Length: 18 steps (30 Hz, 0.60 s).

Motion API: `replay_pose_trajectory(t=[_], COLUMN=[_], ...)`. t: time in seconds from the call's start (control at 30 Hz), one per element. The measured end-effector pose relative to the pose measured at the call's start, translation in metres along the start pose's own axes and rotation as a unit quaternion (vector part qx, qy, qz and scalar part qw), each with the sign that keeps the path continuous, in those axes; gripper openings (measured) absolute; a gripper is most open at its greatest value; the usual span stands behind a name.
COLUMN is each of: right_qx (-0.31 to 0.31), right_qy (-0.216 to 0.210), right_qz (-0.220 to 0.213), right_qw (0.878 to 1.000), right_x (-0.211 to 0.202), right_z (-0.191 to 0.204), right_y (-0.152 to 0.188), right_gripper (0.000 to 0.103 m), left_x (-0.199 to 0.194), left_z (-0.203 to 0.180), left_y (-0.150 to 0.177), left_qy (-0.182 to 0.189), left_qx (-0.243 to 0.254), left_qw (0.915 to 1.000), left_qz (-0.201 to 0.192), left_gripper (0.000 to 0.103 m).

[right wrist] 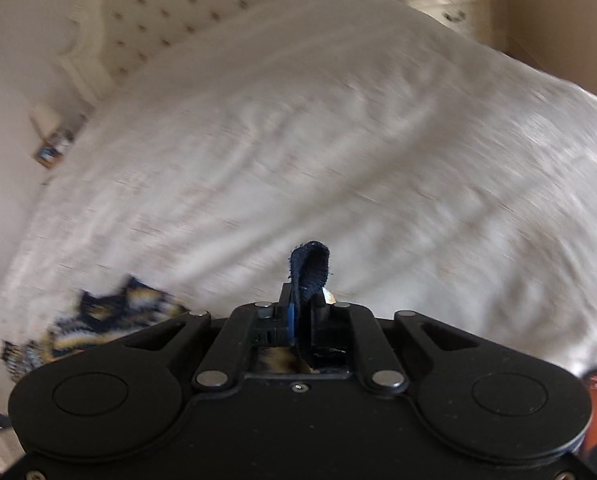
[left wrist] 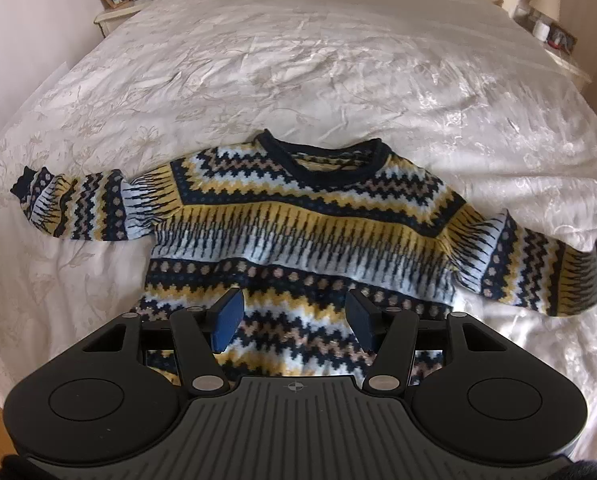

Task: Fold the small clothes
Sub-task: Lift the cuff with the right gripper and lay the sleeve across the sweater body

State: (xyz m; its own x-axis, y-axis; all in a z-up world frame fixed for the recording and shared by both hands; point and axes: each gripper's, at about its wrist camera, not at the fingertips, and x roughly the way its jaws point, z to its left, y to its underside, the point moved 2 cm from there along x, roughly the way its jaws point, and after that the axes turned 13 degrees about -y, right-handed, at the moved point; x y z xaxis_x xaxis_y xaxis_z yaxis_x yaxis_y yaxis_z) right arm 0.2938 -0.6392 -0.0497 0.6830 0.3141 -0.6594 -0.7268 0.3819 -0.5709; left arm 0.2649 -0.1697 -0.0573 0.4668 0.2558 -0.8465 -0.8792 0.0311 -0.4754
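A small knit sweater (left wrist: pixel 298 224) in navy, yellow and white zigzag bands lies flat, front up, on the white bed, neck away from me. Its left sleeve (left wrist: pixel 74 204) lies stretched out to the left. Its right sleeve (left wrist: pixel 558 272) is lifted off the bed at the far right. My left gripper (left wrist: pixel 294 316) is open and empty just above the sweater's lower body. My right gripper (right wrist: pixel 304 300) is shut on the navy cuff (right wrist: pixel 310 268) of the right sleeve. Part of the sweater (right wrist: pixel 98 332) shows blurred at the lower left of the right wrist view.
The white quilted bedspread (left wrist: pixel 298 60) covers the whole bed. A bedside table (left wrist: pixel 122 8) with a photo frame, clock and lamp stands at the back left, another (left wrist: pixel 558 44) at the back right. A tufted headboard (right wrist: pixel 186 8) shows in the right wrist view.
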Motion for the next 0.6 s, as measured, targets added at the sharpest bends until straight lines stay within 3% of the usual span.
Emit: replay_pose_trajectory(t=[0.3,0.6], right_qx=[-0.040,-0.067], right_qy=[-0.078,-0.141], right_qz=[-0.016,0.006], right_qw=[0.996,0.988], right_x=[0.037,0.128], right_z=[0.149,0.298], right_y=[-0.009,0.021], right_gripper=[0.013,0.013], left_x=[0.023,0.054], left_z=[0.068,0.144], left_y=[-0.004,-0.016], left_qy=[0.009,0.006], left_qx=[-0.028,-0.046], left_qw=[0.9996,0.9989], left_qz=[0.002,-0.001], left_gripper=[0.055,0.055])
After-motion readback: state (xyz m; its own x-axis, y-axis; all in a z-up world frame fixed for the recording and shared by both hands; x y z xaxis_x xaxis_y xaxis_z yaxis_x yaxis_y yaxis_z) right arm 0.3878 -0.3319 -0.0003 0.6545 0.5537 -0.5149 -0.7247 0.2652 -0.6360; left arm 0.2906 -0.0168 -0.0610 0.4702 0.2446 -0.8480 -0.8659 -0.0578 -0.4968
